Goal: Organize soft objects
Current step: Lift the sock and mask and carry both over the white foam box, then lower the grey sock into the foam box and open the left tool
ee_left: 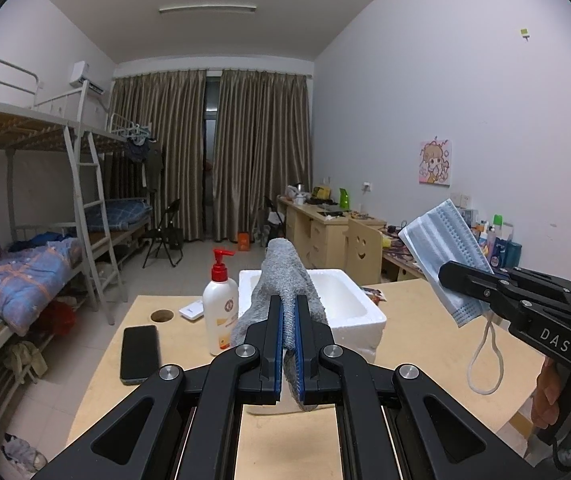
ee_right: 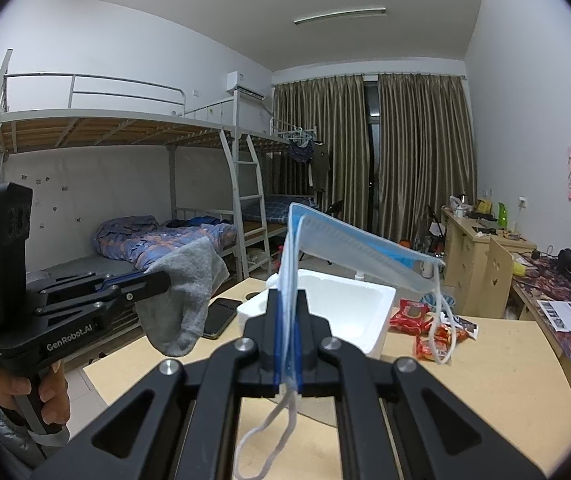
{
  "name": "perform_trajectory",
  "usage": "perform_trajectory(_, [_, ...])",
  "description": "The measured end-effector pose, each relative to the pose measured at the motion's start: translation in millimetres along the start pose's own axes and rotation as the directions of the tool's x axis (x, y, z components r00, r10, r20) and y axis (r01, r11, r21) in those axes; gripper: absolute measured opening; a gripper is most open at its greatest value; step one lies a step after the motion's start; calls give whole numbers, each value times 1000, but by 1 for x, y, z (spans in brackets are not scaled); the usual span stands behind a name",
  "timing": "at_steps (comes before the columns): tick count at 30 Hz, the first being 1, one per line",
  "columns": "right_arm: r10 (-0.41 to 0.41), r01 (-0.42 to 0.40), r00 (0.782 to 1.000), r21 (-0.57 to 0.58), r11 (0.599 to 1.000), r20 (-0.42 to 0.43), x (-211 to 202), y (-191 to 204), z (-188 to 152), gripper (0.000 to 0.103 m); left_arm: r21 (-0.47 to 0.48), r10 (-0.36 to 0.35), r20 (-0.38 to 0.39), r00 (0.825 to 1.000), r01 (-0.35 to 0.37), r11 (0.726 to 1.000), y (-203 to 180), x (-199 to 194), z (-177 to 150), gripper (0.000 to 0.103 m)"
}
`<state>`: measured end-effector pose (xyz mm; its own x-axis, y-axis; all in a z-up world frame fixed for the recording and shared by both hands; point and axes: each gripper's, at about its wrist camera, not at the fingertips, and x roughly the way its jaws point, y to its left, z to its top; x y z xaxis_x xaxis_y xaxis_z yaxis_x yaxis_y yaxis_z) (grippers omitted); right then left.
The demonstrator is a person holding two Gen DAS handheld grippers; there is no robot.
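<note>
My left gripper [ee_left: 290,304] is shut on a grey sock [ee_left: 285,276] that sticks up in front of the white foam box [ee_left: 349,300]. Seen from the right wrist, that sock [ee_right: 185,300] droops from the left gripper [ee_right: 161,280] at the left, beside the foam box [ee_right: 349,300]. My right gripper [ee_right: 288,300] is shut on a blue face mask [ee_right: 349,244] whose white ear loops dangle. From the left wrist, the mask [ee_left: 445,248] is held up at the right by the right gripper [ee_left: 451,276], above the table's right side.
A wooden table [ee_left: 417,332] carries a red-capped pump bottle [ee_left: 220,308], a black phone [ee_left: 139,354], a small white card [ee_left: 191,310] and red snack packets [ee_right: 425,320]. A cable hole [ee_left: 162,315] is in the top. Bunk beds stand left, desks right.
</note>
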<state>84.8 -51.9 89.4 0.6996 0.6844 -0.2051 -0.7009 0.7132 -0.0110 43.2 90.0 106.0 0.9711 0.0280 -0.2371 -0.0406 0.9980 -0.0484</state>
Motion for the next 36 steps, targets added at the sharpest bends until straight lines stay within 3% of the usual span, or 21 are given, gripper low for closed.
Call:
perform_trajectory(21, [-5, 5, 998, 14, 1000, -64, 56, -29, 7, 8, 21, -51, -27, 998, 52, 998, 11, 90, 24, 5])
perform_trajectory(36, [-3, 6, 995, 27, 1000, -105, 91, -44, 7, 8, 3, -98, -94, 991, 99, 995, 21, 155, 27, 5])
